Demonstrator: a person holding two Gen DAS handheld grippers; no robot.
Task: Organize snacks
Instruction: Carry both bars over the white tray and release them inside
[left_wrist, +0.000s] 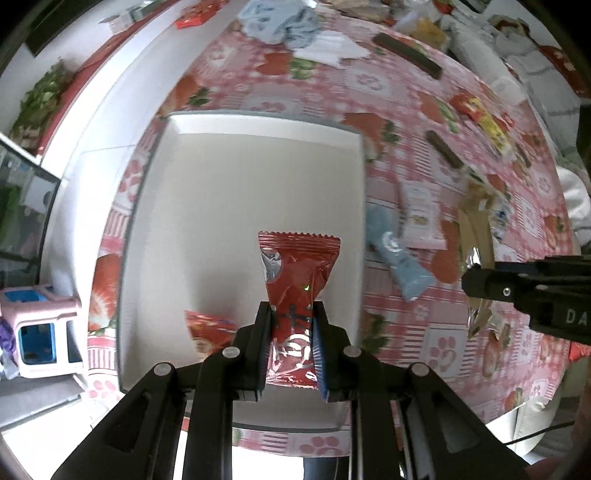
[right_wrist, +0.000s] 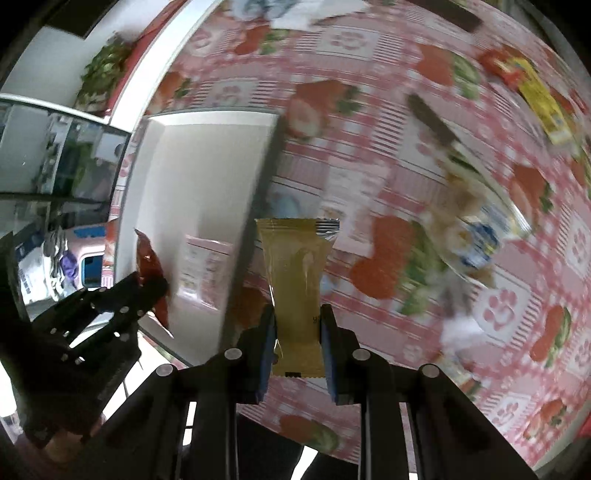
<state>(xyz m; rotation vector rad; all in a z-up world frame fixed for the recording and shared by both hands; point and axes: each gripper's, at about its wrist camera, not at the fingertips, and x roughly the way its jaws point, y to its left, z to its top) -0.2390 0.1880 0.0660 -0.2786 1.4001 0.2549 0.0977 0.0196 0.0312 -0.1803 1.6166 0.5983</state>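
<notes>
Left tongs (left_wrist: 291, 314) point down over the white tray (left_wrist: 192, 206), clamped tight on a red snack packet (left_wrist: 295, 269); the packet's crimped top edge stands clear of the fingertips, above the tray floor. A second red packet (left_wrist: 210, 328) lies in the tray, just beside the left finger.

Right tongs (right_wrist: 297, 317) are closed on a tan snack packet (right_wrist: 297, 273), held over the strawberry-print cloth of the worktop (right_wrist: 369, 155), just beside the tray's right rim (right_wrist: 258, 192). The left wrist view shows the right tongs at the right edge, over loose wrappers.

Elsewhere on the worktop: a pale blue packet (left_wrist: 399, 258) near the tray, a white packet (left_wrist: 421, 218) touching it, two dark brown bars (left_wrist: 443, 147), and a yellow packet (left_wrist: 495, 133). The background is blurred.
</notes>
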